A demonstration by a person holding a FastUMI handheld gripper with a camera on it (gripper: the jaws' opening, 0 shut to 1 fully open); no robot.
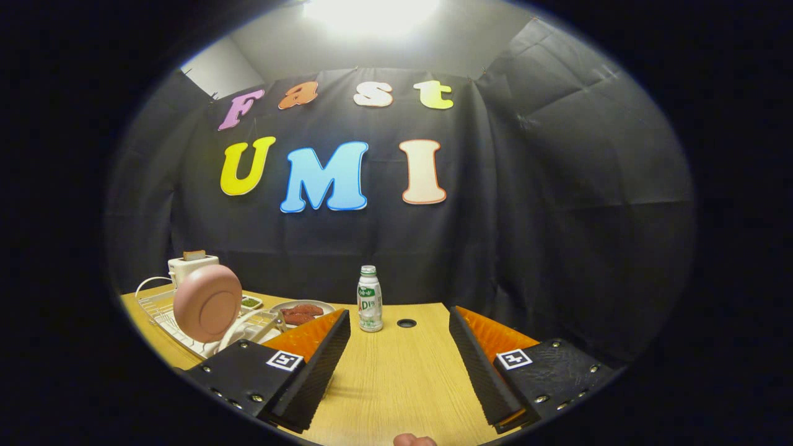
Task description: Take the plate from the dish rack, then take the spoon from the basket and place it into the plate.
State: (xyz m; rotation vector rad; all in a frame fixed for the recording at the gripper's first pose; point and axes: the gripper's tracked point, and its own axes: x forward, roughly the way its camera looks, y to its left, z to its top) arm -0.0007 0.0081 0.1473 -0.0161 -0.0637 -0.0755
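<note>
Currently the gripper (pixel 399 347) is spread wide over the bare table (pixel 396 378), pinching nothing. At ten o'clock from the fingers (pixel 310 371), the pink plate (pixel 207 303) stands on edge in the white rack (pixel 162 313); a bottle (pixel 370 299) stands at twelve o'clock, beyond the fingertips. I cannot make out the spoon or basket.

A pale wooden counter (pixel 396 371) runs back to a wall of black cloth (pixel 526 248) — creased, hung in panels, wrapping both sides. A small round hole (pixel 406 323) sits in the counter near that wall. Overhead, a pale ceiling (pixel 279 43) carries one bright light (pixel 372 12).
</note>
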